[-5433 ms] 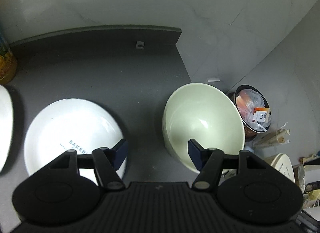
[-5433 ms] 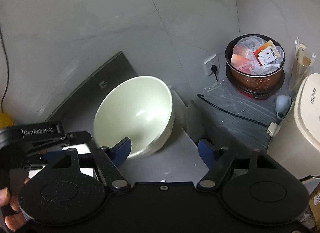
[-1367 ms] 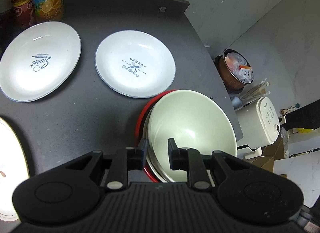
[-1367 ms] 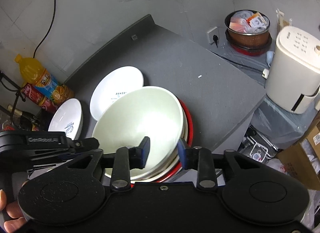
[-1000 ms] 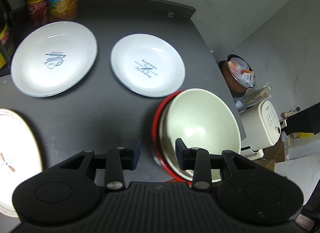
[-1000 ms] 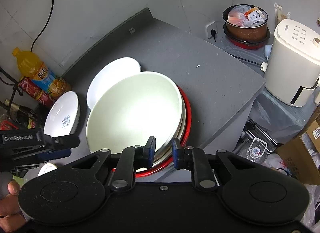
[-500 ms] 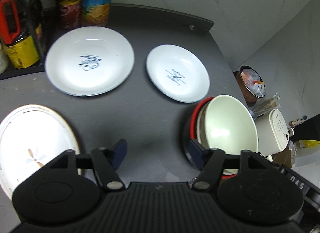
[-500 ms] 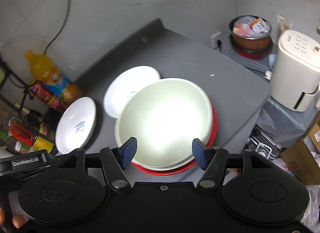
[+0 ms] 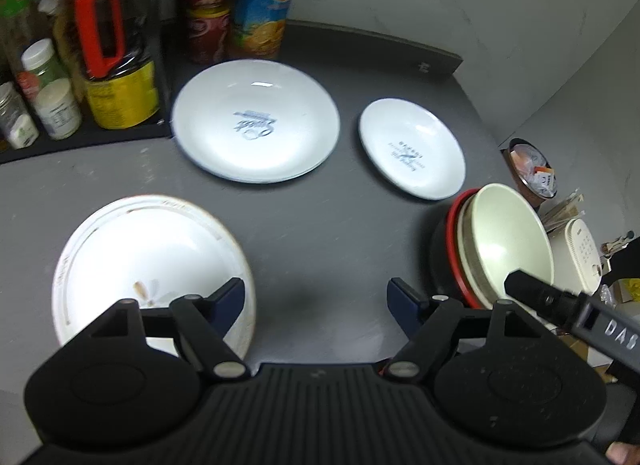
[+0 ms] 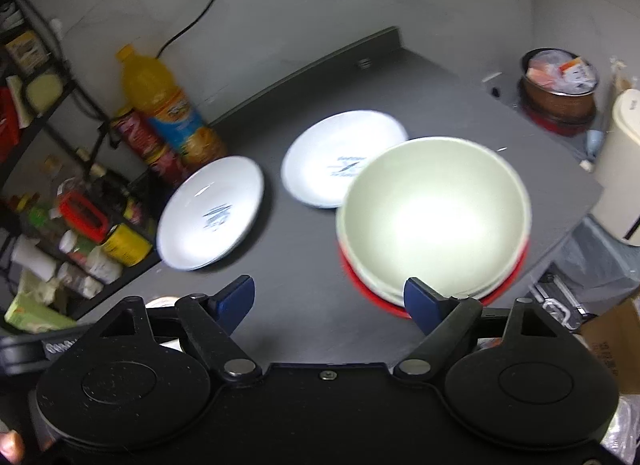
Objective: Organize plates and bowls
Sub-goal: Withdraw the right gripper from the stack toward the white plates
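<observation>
A pale green bowl [image 10: 436, 217] sits nested on top of a red-rimmed dish [image 10: 372, 293] near the table's right edge; the bowl [image 9: 508, 241] also shows at the right of the left wrist view. My right gripper [image 10: 328, 297] hangs just short of this stack, its jaws opening with nothing between them. My left gripper [image 9: 316, 297] is over bare tabletop, jaws opening and empty too. A gold-trimmed flower plate [image 9: 148, 253] lies by its left finger. Farther back lie a large white plate [image 9: 256, 121] and a smaller white plate [image 9: 412, 149].
An orange juice bottle [image 10: 168, 105], cans and a rack of jars [image 9: 100, 65] line the back left. Off the table's right edge [image 10: 576, 205] stand a cream cooker [image 10: 620, 169] and a pot of packets [image 10: 560, 77]. The other gripper's black housing [image 9: 560, 305] crosses the left view's right side.
Both grippers were shut on the green bowl's rim; they let go, opened wide and drew back. The left one swung leftward, bringing the gold-trimmed plate into view.
</observation>
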`<state>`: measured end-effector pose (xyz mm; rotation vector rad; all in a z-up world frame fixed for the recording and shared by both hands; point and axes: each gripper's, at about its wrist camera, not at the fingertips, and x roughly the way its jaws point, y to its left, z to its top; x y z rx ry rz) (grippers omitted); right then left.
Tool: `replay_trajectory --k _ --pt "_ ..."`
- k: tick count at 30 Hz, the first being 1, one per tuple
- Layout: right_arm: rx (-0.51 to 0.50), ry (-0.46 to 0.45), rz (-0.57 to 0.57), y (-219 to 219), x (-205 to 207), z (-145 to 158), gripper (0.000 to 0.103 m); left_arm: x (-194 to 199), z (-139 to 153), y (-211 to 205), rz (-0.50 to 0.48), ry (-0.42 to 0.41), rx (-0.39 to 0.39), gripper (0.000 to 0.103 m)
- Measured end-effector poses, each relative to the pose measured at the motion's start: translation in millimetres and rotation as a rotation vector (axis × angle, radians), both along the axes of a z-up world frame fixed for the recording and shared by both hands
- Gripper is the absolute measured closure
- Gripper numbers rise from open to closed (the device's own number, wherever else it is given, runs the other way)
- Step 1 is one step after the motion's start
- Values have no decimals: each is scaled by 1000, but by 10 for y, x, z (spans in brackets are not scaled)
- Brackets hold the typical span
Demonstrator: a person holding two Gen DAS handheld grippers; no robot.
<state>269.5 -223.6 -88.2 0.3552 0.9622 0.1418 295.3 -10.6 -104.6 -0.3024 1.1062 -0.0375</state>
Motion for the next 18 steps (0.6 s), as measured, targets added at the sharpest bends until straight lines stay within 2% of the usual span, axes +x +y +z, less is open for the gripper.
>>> replay_trajectory --k 4,8,14,18 --pt "-18 0 42 132 4 30 21 -97 -17 125 20 6 -11 26" --pt "-59 -24 109 281 5 87 14 -180 -32 212 43 11 -5 26" --pt "-102 -25 190 434 55 111 13 -293 -48 332 84 15 -4 26" --pt "-152 -33 269 559 56 102 7 -346 -74 404 114 23 1 26"
